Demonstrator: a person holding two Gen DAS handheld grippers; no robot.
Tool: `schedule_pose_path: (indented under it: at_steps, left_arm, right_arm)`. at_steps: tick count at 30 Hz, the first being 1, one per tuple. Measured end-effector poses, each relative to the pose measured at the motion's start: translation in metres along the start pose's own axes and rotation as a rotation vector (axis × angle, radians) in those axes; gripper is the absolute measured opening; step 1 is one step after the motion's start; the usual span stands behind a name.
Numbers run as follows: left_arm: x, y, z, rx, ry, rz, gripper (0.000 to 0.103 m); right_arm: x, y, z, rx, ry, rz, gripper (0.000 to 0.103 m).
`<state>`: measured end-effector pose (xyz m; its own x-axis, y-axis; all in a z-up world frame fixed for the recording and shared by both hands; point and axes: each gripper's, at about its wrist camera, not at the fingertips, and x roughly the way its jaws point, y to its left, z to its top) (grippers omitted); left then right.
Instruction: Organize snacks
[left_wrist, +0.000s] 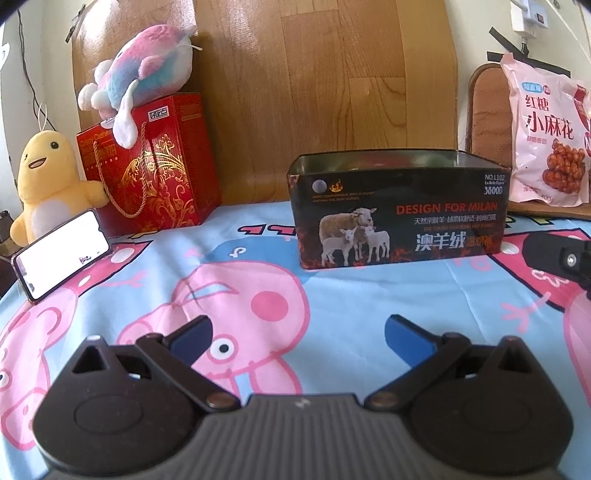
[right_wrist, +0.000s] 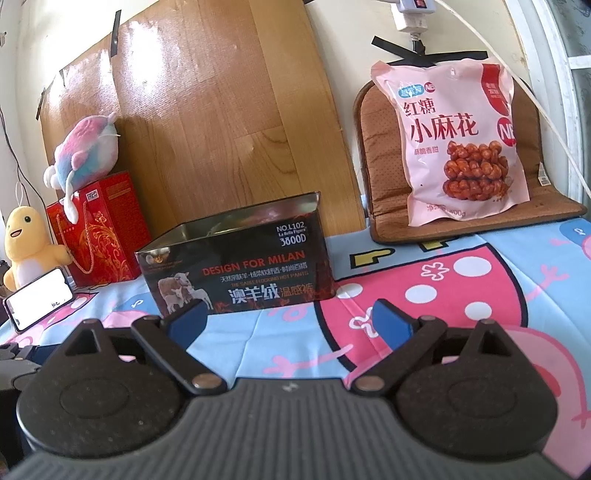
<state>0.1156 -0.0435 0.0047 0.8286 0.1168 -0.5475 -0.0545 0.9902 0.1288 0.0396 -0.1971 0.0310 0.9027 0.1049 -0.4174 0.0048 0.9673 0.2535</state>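
A black open-topped tin (left_wrist: 400, 218) printed with sheep and "DESIGN FOR MILAN" stands on the cartoon-print cloth; its inside is mostly hidden. The same tin (right_wrist: 240, 258) sits left of centre in the right wrist view. A pink snack bag (right_wrist: 461, 144) with fried twists pictured leans upright on a brown cushion (right_wrist: 384, 192) at the back right, and the bag (left_wrist: 546, 133) shows at the far right in the left wrist view. My left gripper (left_wrist: 297, 338) is open and empty, short of the tin. My right gripper (right_wrist: 290, 319) is open and empty, in front of the tin's right end.
A red gift box (left_wrist: 155, 166) with a pink-blue plush (left_wrist: 147, 70) on top stands back left. A yellow plush (left_wrist: 48, 177) and a lit phone (left_wrist: 61, 254) sit at the left edge. A wooden board (left_wrist: 325, 74) leans behind. The other gripper's black part (left_wrist: 557, 258) shows at right.
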Motion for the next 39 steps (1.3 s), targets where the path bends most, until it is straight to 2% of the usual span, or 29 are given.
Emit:
schedule_pose_path:
  at_steps: [6, 10, 12, 14, 18, 20, 23, 28, 31, 39]
  left_arm:
    - [-0.001, -0.005, 0.000, 0.027, -0.005, 0.030, 0.103]
    - [-0.001, -0.010, 0.005, 0.046, -0.059, 0.054, 0.103]
    - [0.000, -0.010, 0.010, 0.031, -0.080, 0.041, 0.103]
    - [0.001, -0.008, 0.013, -0.002, -0.110, 0.022, 0.103]
    - [0.002, -0.006, 0.015, -0.040, -0.132, 0.015, 0.103]
    - [0.001, -0.004, 0.014, -0.057, -0.139, 0.025, 0.103]
    - [-0.005, -0.001, 0.012, -0.079, -0.169, 0.048, 0.103]
    - [-0.016, -0.002, 0.009, -0.072, -0.226, 0.081, 0.103]
    - [-0.020, -0.004, 0.008, -0.059, -0.247, 0.091, 0.103]
    - [-0.019, -0.004, 0.007, -0.060, -0.226, 0.111, 0.103]
  right_arm:
    - [0.000, -0.001, 0.001, 0.004, -0.004, 0.002, 0.098]
    - [-0.001, -0.003, 0.002, 0.007, -0.014, 0.002, 0.098]
    - [-0.004, -0.005, 0.003, 0.011, -0.036, -0.008, 0.098]
    - [-0.009, -0.004, 0.003, -0.005, -0.083, -0.045, 0.098]
    - [-0.029, 0.007, -0.001, -0.097, -0.298, -0.189, 0.103]
    - [-0.036, 0.012, -0.005, -0.125, -0.383, -0.214, 0.103]
    - [-0.041, 0.022, -0.010, -0.198, -0.438, -0.221, 0.103]
    - [-0.034, 0.031, -0.013, -0.288, -0.395, -0.175, 0.103]
    - [-0.033, 0.031, -0.013, -0.288, -0.391, -0.171, 0.103]
    - [-0.026, 0.030, -0.012, -0.266, -0.333, -0.145, 0.103]
